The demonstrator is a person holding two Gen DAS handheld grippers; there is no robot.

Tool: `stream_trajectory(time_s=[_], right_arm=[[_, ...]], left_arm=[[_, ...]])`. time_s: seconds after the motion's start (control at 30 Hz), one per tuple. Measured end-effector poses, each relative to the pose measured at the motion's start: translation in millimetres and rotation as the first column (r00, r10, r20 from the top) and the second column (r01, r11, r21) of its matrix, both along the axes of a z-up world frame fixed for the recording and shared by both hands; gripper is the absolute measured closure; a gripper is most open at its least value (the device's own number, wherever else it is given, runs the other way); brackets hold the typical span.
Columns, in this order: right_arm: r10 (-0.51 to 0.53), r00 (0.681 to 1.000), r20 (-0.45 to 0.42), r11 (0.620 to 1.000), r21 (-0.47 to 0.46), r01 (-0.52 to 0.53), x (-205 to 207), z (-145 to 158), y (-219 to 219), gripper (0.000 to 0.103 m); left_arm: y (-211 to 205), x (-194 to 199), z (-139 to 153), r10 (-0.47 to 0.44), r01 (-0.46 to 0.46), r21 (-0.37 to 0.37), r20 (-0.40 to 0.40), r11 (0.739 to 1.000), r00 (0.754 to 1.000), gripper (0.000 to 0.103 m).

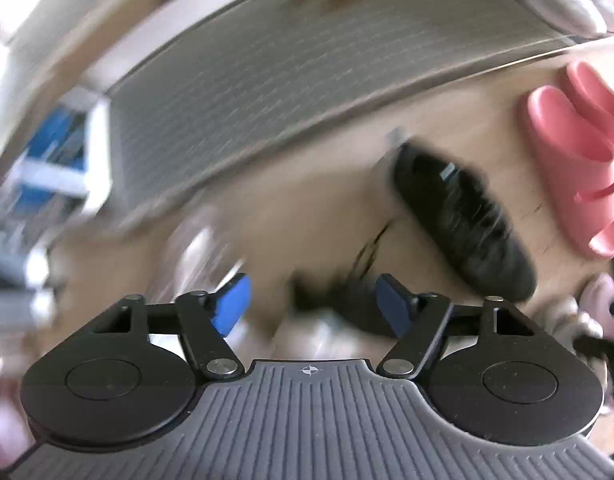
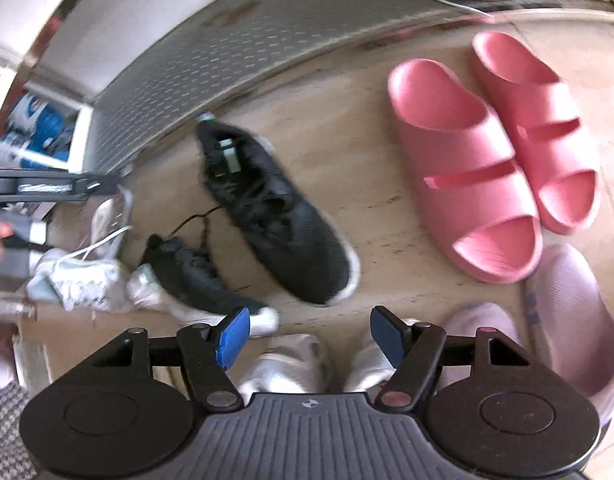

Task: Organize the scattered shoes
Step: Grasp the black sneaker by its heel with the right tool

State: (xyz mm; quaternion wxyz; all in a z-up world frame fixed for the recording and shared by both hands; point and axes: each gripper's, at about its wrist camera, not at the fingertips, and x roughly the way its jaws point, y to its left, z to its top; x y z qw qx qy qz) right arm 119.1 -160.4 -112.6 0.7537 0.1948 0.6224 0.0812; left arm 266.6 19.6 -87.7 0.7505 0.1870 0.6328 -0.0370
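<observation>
The pink slides (image 2: 495,152) are showing a solid coral pink beside a pale lilac slide (image 2: 575,320). The black sneakers (image 2: 279,216) are showing dark mesh with white soles, next to a white and pale grey sneaker (image 2: 83,280). The mat (image 2: 235,48) is showing grey with a ribbed dash pattern on the beige floor (image 2: 347,152). Each tool is wearing blue pads (image 2: 233,338).

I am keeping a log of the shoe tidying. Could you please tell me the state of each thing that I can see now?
Left gripper: open, empty.
Right gripper: open, empty.
Pink sandals: paired side by side, upright.
Large black sneaker: upright, alone, laces loose.
Second black sneaker: apart from the first, beside a white shoe.
Lilac slipper: upright on the floor.
</observation>
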Motion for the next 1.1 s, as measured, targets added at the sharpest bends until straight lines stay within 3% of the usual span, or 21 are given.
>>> stream_trajectory(time_s=[0.17,0.27,0.37,0.5,0.63,0.67,0.73,0.77,0.8,0.87,1.0,1.03,1.1], right_arm=[[0.129,0.986,0.109,0.990,-0.062,-0.123,5,7,30,0.039],[0.285,0.934,0.215,0.951,-0.185,-0.247,21,6,51,0.041],[0.391,0.882,0.264,0.900,-0.313,-0.305,54,-10,59,0.043],[0.398,0.896,0.195,0.884,-0.343,-0.318,101,-55,57,0.047],[0.401,0.906,0.139,0.880,-0.335,-0.338,116,-96,58,0.051],[0.402,0.906,0.135,0.878,-0.336,-0.340,118,-105,58,0.046],[0.296,0.951,0.091,0.925,-0.277,-0.261,125,-117,50,0.046],[0.161,0.986,0.050,0.972,-0.183,-0.150,127,-122,38,0.060],[0.026,1.000,-0.005,0.996,-0.091,-0.026,130,-127,27,0.062],[-0.033,0.999,-0.037,0.999,-0.032,0.032,128,-129,25,0.070],[0.018,1.000,-0.004,0.997,-0.075,-0.018,122,-109,42,0.072],[0.031,1.000,0.004,0.996,-0.086,-0.031,120,-105,47,0.072],[0.058,0.998,0.019,0.993,-0.108,-0.055,117,-95,55,0.059]], left_arm=[[32,-50,45,0.147,-0.149,-0.140,-0.028,0.979,0.989,0.023],[44,-60,65,0.243,-0.234,-0.272,0.000,0.933,0.970,0.022],[53,-50,77,0.283,-0.254,-0.352,0.031,0.901,0.959,0.018],[63,-37,87,0.302,-0.270,-0.355,0.037,0.895,0.953,0.018],[74,-34,100,0.307,-0.266,-0.394,0.044,0.880,0.951,0.018],[77,-34,103,0.312,-0.266,-0.406,0.048,0.874,0.949,0.018],[80,-35,107,0.315,-0.266,-0.414,0.054,0.870,0.948,0.018],[81,-35,108,0.316,-0.265,-0.418,0.056,0.869,0.947,0.018],[82,-35,108,0.316,-0.265,-0.421,0.057,0.868,0.947,0.018],[82,-34,109,0.320,-0.267,-0.423,0.058,0.866,0.946,0.018],[83,-33,109,0.321,-0.267,-0.417,0.066,0.869,0.945,0.018],[84,-33,108,0.324,-0.270,-0.410,0.066,0.871,0.944,0.018],[89,-31,104,0.340,-0.290,-0.389,0.064,0.875,0.938,0.018]])
